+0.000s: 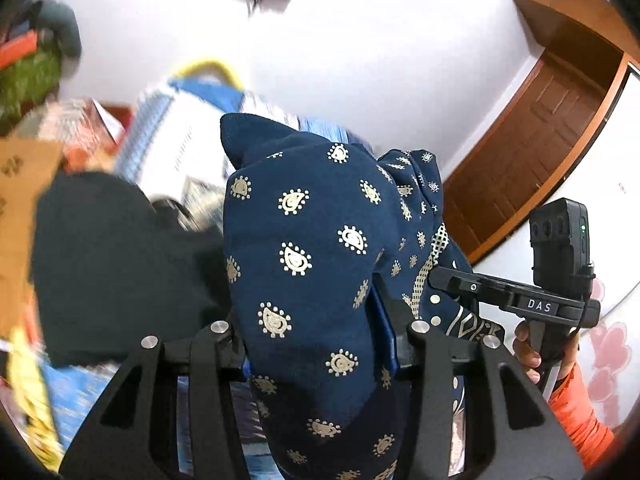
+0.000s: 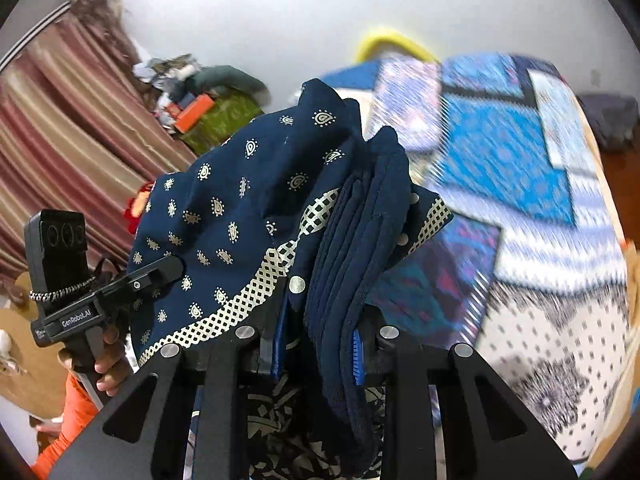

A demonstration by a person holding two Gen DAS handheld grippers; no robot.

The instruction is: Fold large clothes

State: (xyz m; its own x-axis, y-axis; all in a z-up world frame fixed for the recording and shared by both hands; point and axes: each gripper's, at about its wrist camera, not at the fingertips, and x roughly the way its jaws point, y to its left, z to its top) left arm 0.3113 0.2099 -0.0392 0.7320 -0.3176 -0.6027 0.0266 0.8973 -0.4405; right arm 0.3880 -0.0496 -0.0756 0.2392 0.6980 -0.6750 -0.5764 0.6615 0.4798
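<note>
Left gripper (image 1: 316,344) clamped on the navy paisley-print garment (image 1: 304,240); right gripper (image 2: 316,344) pinching its bunched, layered edge (image 2: 356,248). Garment held in the air above the blue patchwork bedspread (image 2: 512,152). Risk: right's thick bunch slipping out, corners misaligning.

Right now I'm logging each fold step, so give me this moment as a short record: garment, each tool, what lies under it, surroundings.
garment: dark blue printed cloth with a checked cream border, bunched and lifted
left tool: shut on the cloth
right tool: shut on a pleated bunch of the same cloth
tools relative: close together, each visible in the other's view
below: blue patterned bedspread, blurred by motion
surroundings: brown wooden door; striped curtain
</note>
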